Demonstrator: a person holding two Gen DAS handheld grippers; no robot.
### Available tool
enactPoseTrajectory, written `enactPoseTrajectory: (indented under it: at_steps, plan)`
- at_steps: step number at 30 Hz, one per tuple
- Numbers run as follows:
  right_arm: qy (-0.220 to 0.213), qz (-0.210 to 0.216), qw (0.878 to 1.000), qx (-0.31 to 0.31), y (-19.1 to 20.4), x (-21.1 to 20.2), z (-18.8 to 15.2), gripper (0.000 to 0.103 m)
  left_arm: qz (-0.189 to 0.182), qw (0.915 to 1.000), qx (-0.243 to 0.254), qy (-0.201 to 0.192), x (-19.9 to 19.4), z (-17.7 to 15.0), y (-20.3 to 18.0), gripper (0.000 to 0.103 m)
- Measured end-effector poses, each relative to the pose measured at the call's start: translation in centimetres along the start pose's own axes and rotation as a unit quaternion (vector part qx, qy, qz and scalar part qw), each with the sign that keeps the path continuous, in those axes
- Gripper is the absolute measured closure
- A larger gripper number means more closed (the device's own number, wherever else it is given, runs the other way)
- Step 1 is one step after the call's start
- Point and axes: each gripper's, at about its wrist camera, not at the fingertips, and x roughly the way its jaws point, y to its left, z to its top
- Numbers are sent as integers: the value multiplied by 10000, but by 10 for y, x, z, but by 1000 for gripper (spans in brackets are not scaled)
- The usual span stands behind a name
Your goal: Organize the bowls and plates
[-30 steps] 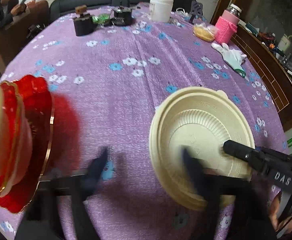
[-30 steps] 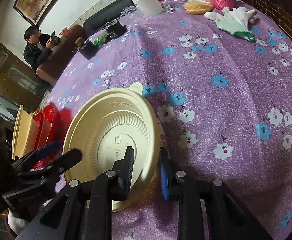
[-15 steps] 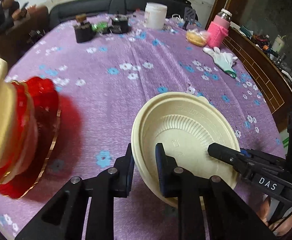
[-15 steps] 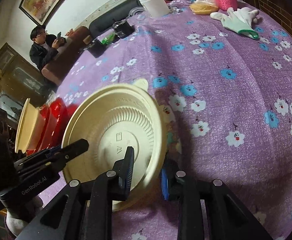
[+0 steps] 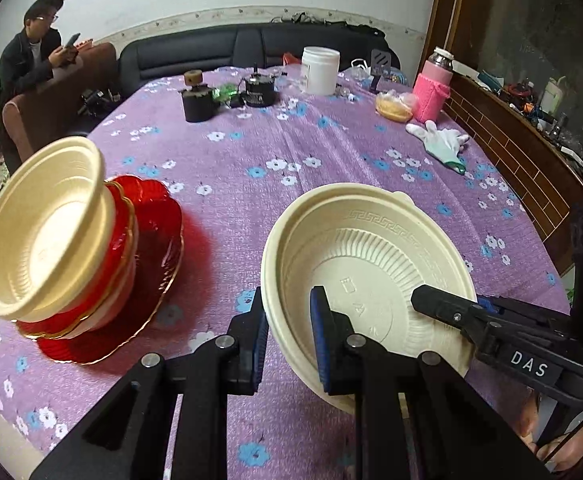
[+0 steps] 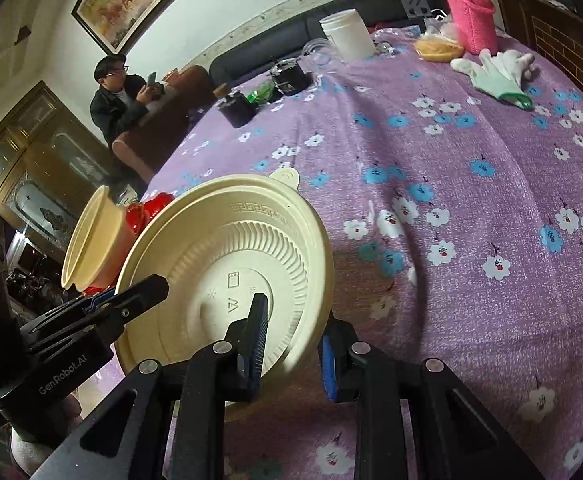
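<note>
A cream ribbed plate [image 5: 371,248] hangs just above the purple cloth, held from two sides. My left gripper [image 5: 289,340] is shut on its near left rim, one pad inside and one outside. From the right, my right gripper [image 5: 431,304] is shut on the opposite rim. In the right wrist view the plate [image 6: 227,248] is gripped by the right gripper [image 6: 291,352], with the left gripper [image 6: 147,292] reaching in from the left. To the left stands a stack: a cream bowl [image 5: 43,232] on red bowls on a gold-edged red plate [image 5: 155,240].
At the table's far end stand a white jar [image 5: 320,70], a pink-sleeved flask [image 5: 431,92], a bagged yellow item [image 5: 391,106], a glove [image 5: 443,144] and dark small objects [image 5: 199,104]. A person [image 5: 35,60] sits at the back left by a dark sofa.
My left gripper has shut on the cream plate's rim. Both grippers have risen and drawn back with the plate, and the stack on the left now shows from higher up.
</note>
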Motion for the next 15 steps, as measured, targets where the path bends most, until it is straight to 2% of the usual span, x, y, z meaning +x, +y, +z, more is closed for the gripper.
enactPoseTrajectory:
  at_steps: [15]
  plan:
    - [-242,-81,9993,-281,34,-24,-11,78,4,9992,-72,-396,-41,-13,10,83]
